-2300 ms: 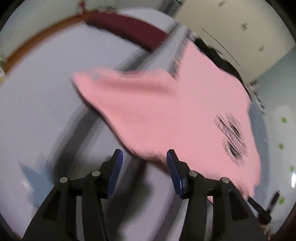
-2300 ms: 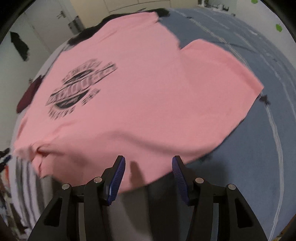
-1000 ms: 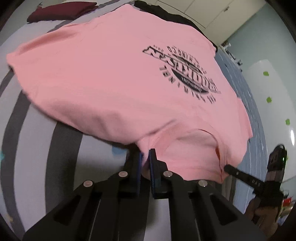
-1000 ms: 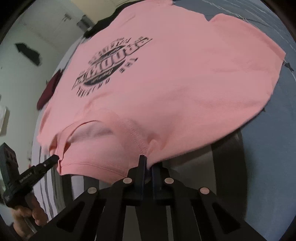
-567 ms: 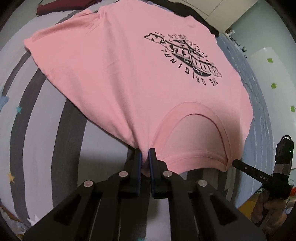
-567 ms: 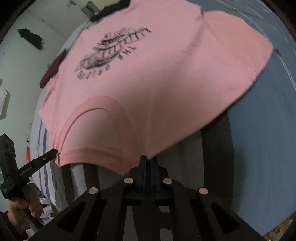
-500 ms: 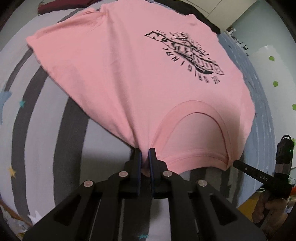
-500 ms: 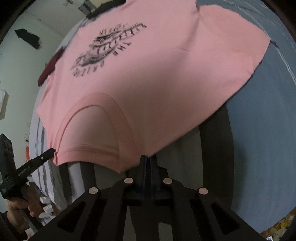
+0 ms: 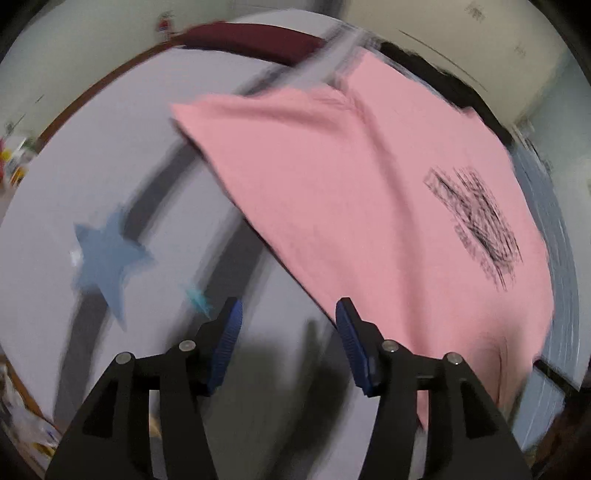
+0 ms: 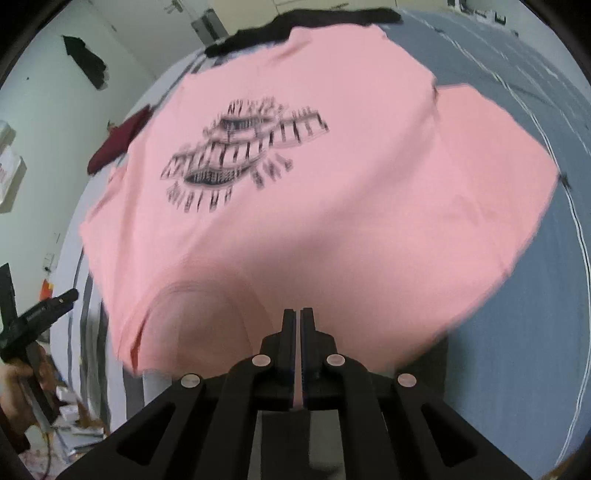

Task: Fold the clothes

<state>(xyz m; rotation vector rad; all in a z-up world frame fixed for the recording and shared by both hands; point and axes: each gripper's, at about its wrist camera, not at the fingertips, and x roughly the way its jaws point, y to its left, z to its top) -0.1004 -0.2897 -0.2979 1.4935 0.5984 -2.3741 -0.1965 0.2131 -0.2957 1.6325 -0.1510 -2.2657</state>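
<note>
Pink cotton T-shirt with black chest print (image 10: 332, 206) lies spread on the grey striped bedspread with blue stars (image 9: 110, 184), its near shoulder pinched in the right gripper (image 10: 298, 321), whose jaws are clamped together on the cloth. The left gripper (image 9: 286, 321) (clamped on the other shoulder a second ago) has let go and swung aside; its jaws are opening, nothing between them, with the shirt just beside its right finger.

right tongs (image 10: 298, 332): jaws pressed together, pinching pink T-shirt (image 10: 332, 229) edge beside its neckline | shirt: print side up, spread over a grey striped bed (image 10: 535, 332) | left tongs (image 10: 37, 317): at left edge, hand-held, state unclear | dark garment (image 10: 295, 22): probably clothing, beyond the shirt
</note>
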